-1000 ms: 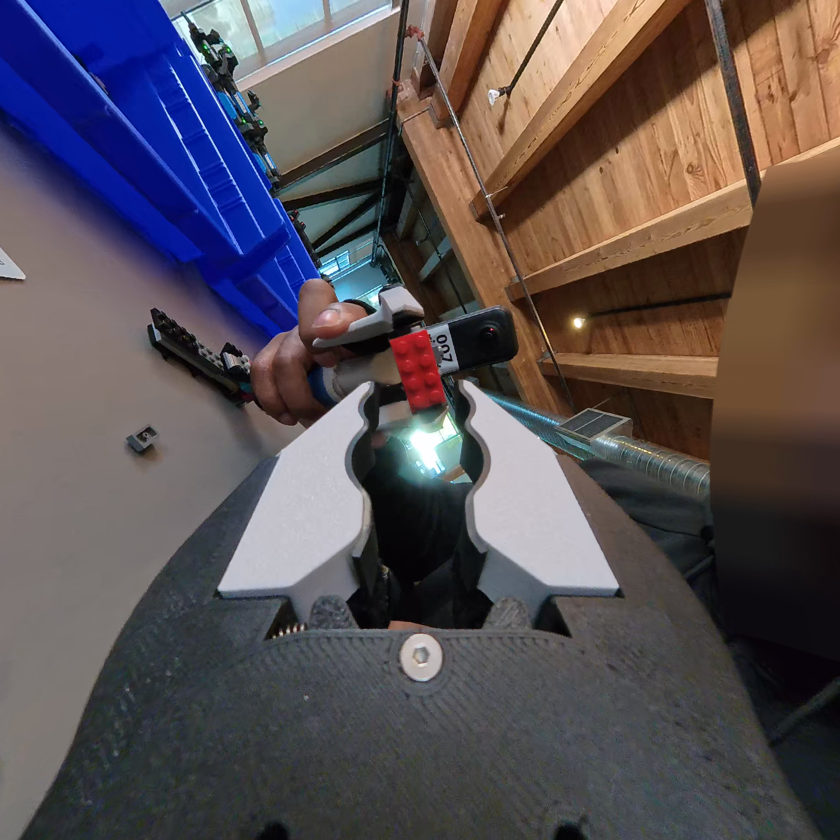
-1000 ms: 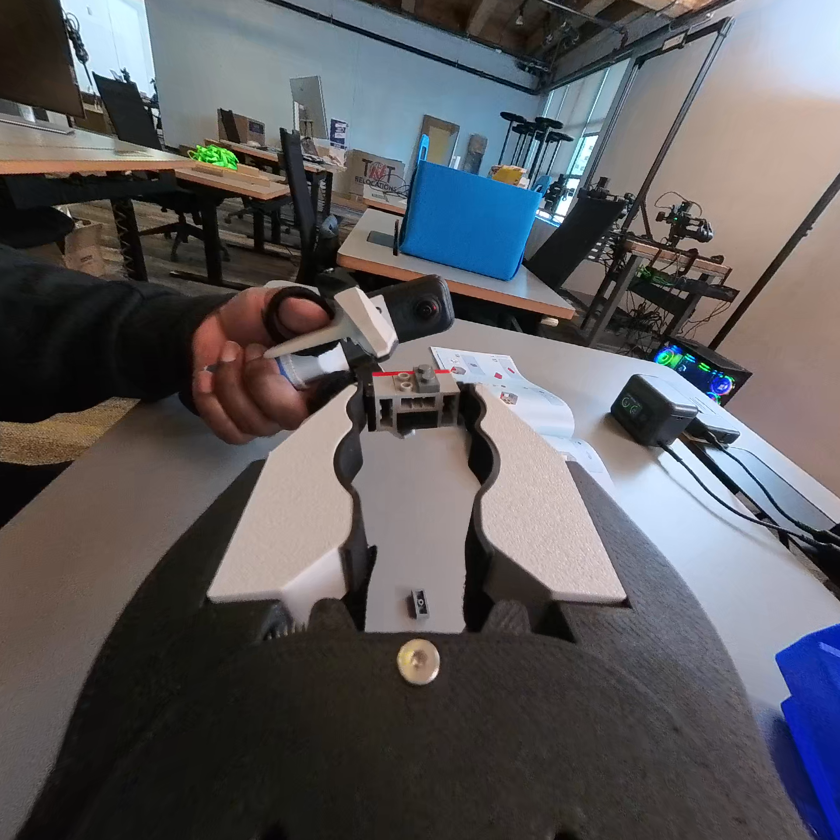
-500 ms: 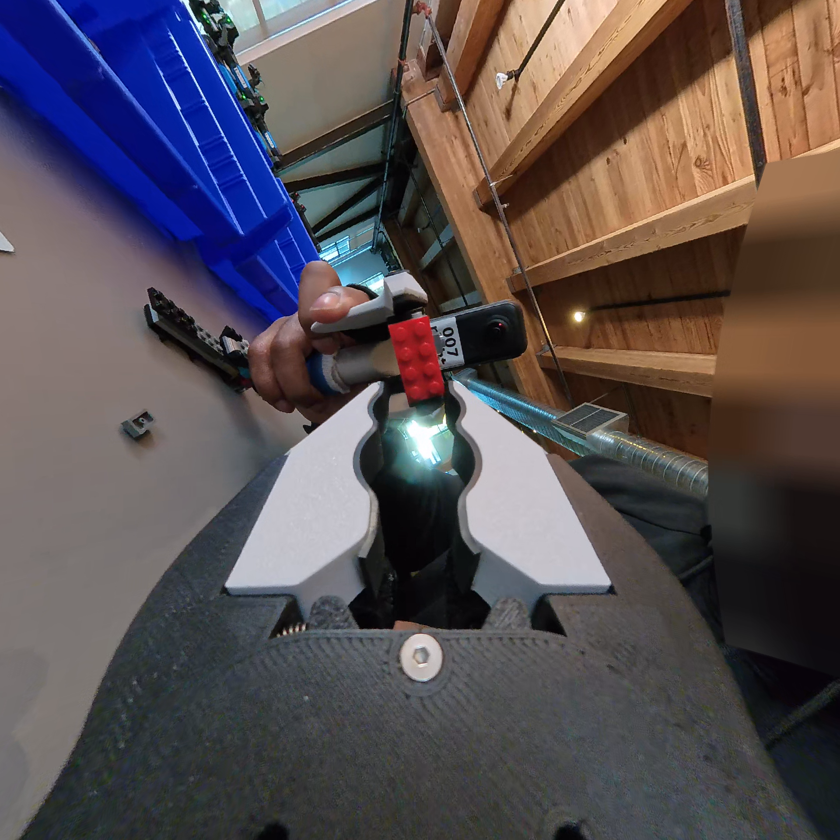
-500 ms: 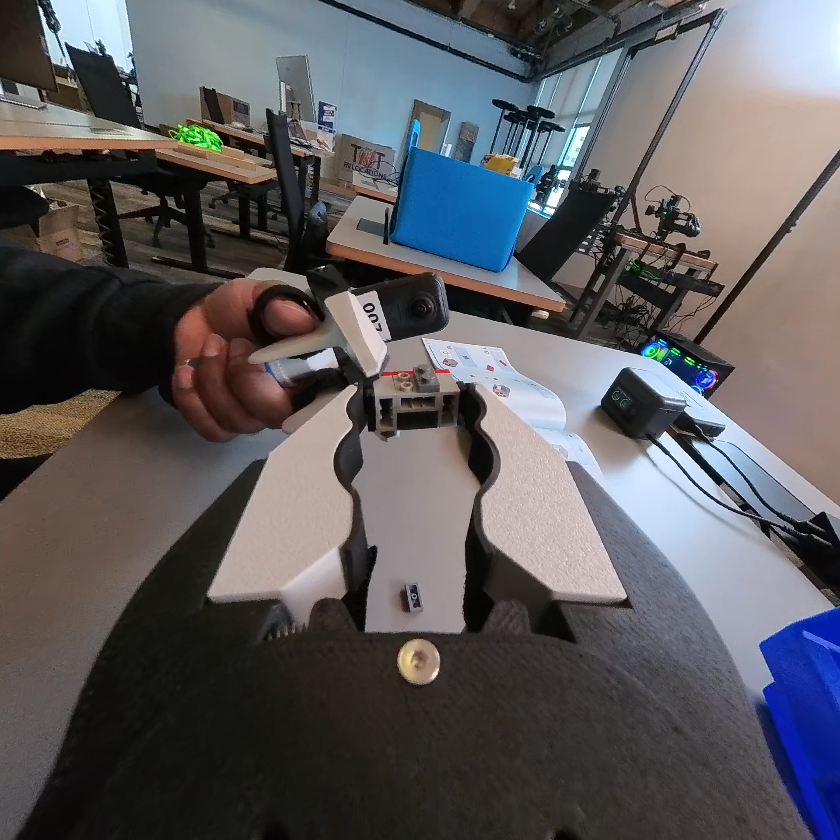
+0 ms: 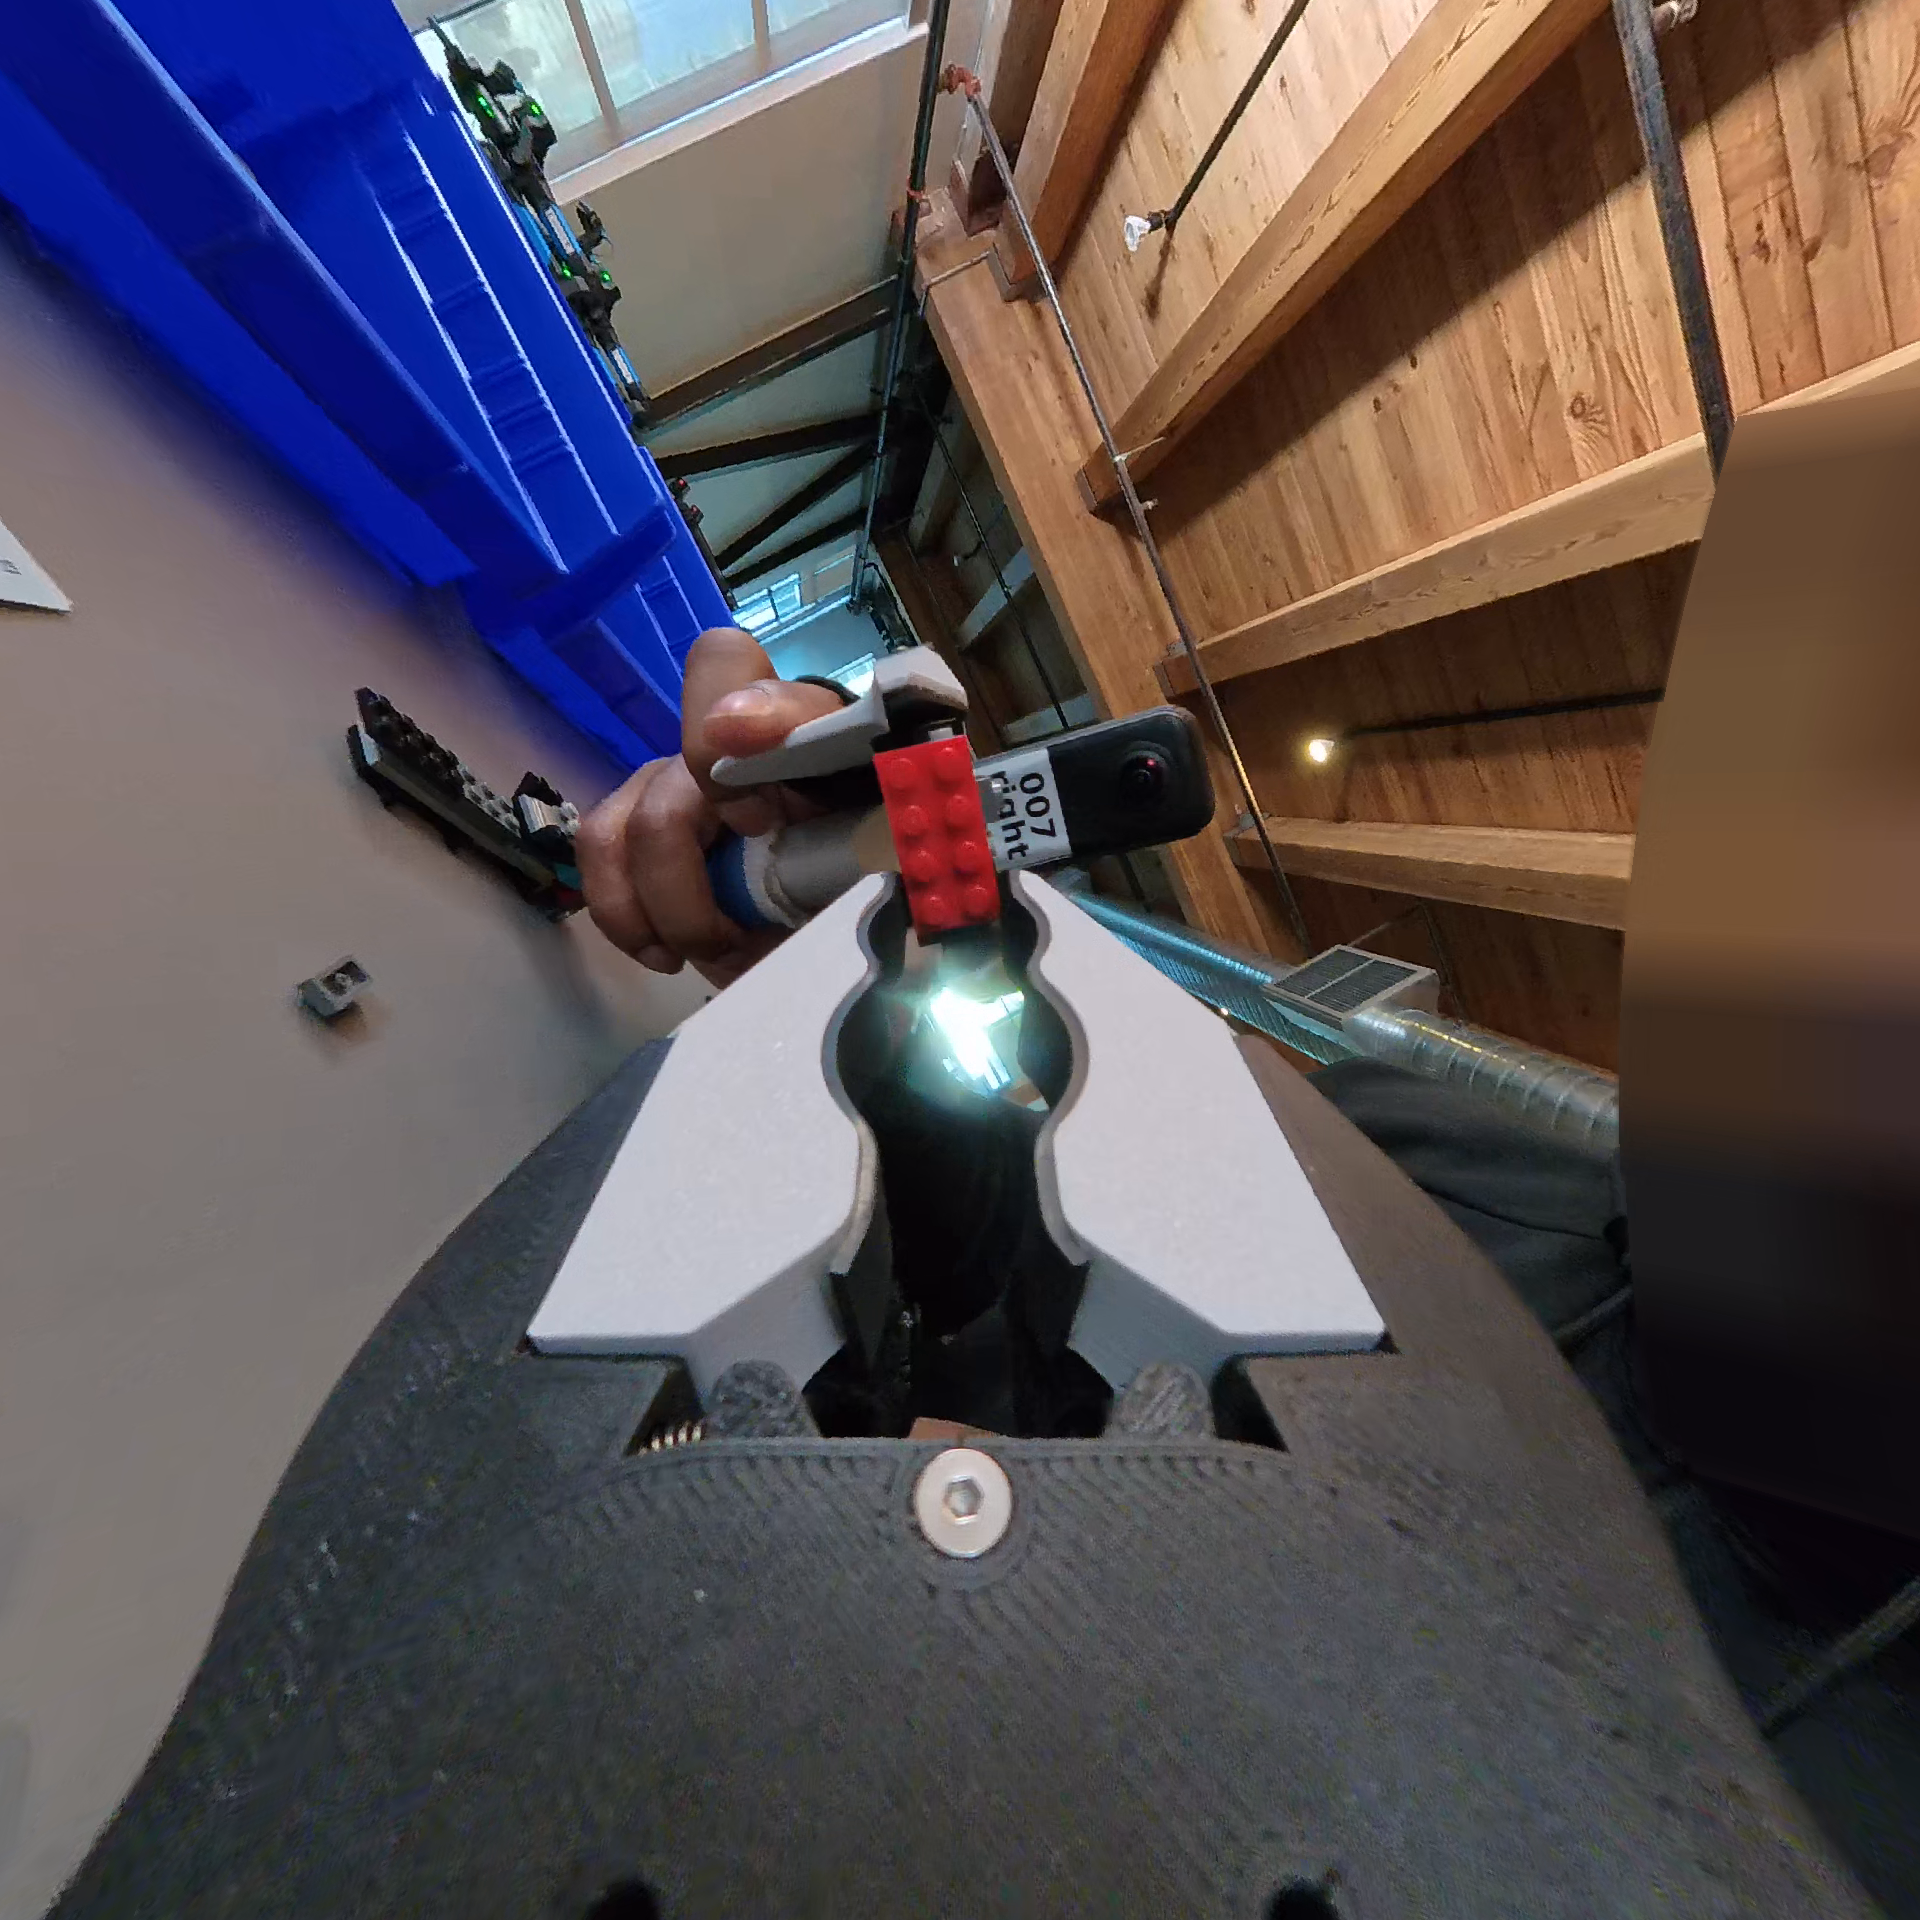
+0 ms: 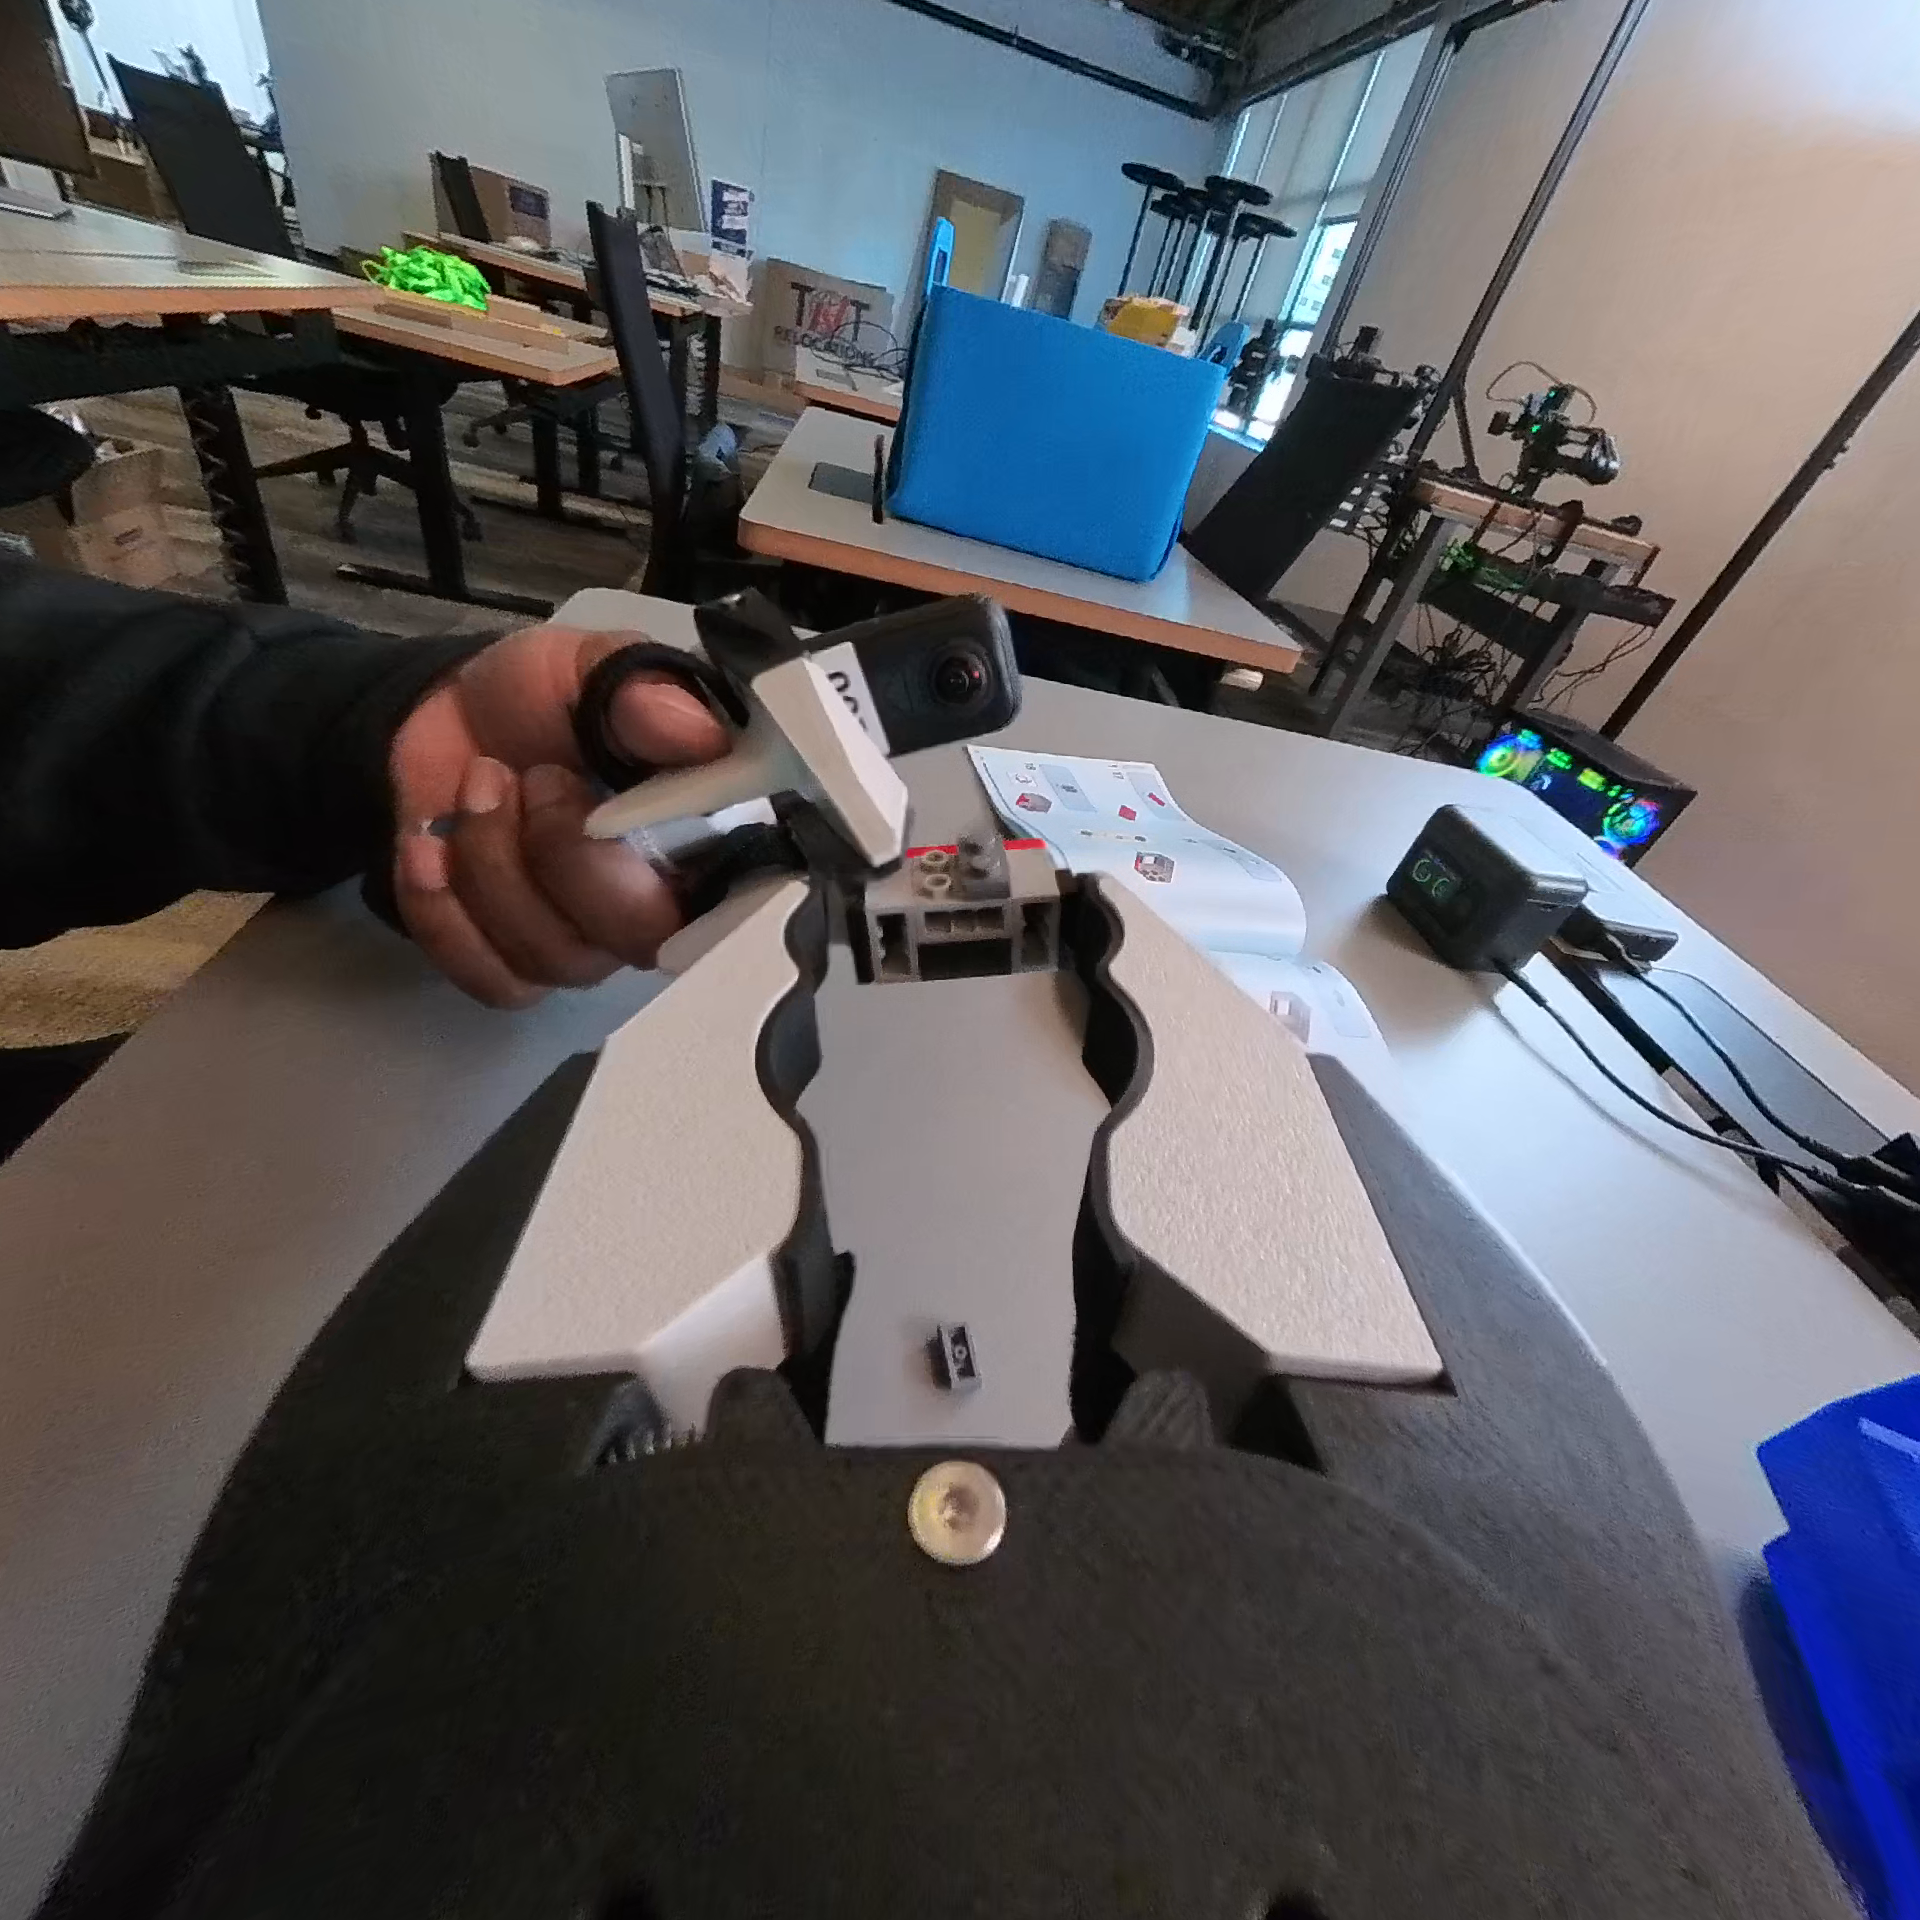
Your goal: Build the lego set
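My right gripper (image 6: 948, 906) is shut on a small grey lego assembly (image 6: 951, 940) and holds it above the table. A red edge shows behind the assembly's top. In the left wrist view this is a red studded brick (image 5: 940, 836) in front of the right gripper's camera. My left gripper (image 5: 951, 902) has its fingertips pinched on the brick's lower end. In the right wrist view the left gripper's white finger (image 6: 831, 795) meets the assembly's top left corner. Its other finger is hidden.
On the grey table (image 6: 260, 1143) lie a small grey piece (image 6: 956, 1356), an instruction booklet (image 6: 1143, 862) and a black power box (image 6: 1486, 883) with cables. A long black lego strip (image 5: 457, 800) lies near blue bins (image 5: 312, 312). A blue bin corner (image 6: 1860, 1610) is at the right. Less than 4 cm separates the two grippers' tips. The small grey piece (image 6: 956, 1356) sits 11 cm or so from the ends of my left fingers. My left wrist view (image 5: 336, 991) looks at it from another angle.
My left gripper's fingers have narrowed from open onto the red brick's end. The left hand has moved closer to the assembly. My right gripper keeps its hold.
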A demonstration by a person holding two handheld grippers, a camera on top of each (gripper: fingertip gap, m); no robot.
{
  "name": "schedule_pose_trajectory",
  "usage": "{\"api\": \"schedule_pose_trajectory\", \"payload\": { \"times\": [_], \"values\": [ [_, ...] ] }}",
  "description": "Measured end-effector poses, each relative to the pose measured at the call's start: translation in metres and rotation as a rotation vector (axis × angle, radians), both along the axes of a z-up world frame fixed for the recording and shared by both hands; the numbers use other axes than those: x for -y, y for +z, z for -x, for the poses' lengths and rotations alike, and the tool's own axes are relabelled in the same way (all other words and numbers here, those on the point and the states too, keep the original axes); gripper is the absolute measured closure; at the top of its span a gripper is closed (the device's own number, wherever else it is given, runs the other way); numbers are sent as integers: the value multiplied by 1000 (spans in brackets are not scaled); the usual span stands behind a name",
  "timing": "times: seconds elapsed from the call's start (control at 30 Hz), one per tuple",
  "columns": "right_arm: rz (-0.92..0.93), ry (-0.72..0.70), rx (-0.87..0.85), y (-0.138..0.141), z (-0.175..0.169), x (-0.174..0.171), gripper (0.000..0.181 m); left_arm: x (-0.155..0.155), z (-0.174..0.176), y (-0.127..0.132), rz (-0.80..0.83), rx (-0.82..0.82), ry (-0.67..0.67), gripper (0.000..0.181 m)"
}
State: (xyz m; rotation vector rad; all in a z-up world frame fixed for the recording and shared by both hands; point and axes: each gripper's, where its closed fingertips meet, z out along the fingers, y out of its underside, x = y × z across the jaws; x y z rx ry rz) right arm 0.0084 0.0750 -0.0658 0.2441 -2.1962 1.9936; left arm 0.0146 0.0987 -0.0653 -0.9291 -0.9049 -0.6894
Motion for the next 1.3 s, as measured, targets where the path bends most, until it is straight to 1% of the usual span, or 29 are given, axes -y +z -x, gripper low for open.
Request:
{"api": "schedule_pose_trajectory", "payload": {
  "times": [0.07,0.13,0.2,0.27,0.33,0.4,0.53,0.63,0.7,0.8,1.0,1.17,1.27,1.3],
  "values": [
    [-38,5,10,-4,3,-3,129,6,5,-3,9,16,33,164],
    [-101,8,30,-11,8,-10,130,15,11,-7,25,38,72,164],
    [-193,24,75,-25,11,-18,135,24,17,-15,58,61,114,164],
    [-302,10,102,-42,17,-25,138,31,21,-21,85,79,144,164],
    [-413,-31,79,-60,24,-33,144,34,23,-26,104,88,158,164],
    [-467,-63,54,-67,28,-35,145,35,24,-28,116,93,161,164],
    [-503,-92,-10,-69,29,-33,146,35,24,-29,118,90,157,164],
    [-544,-89,-35,-72,25,-33,150,36,24,-31,130,89,161,164],
    [-630,-101,-71,-85,27,-38,155,37,25,-32,133,94,162,164],
    [-746,-148,-85,-104,34,-44,155,38,26,-34,132,104,160,164],
    [-810,-168,-20,-118,32,-42,156,39,27,-35,133,116,165,164],
    [-795,-144,56,-119,29,-38,159,41,28,-34,105,124,160,165],
    [-803,-149,55,-120,30,-38,172,42,28,-34,100,127,161,165],
    [-802,-149,48,-120,29,-37,173,42,28,-34,102,126,162,165]
  ]
}}
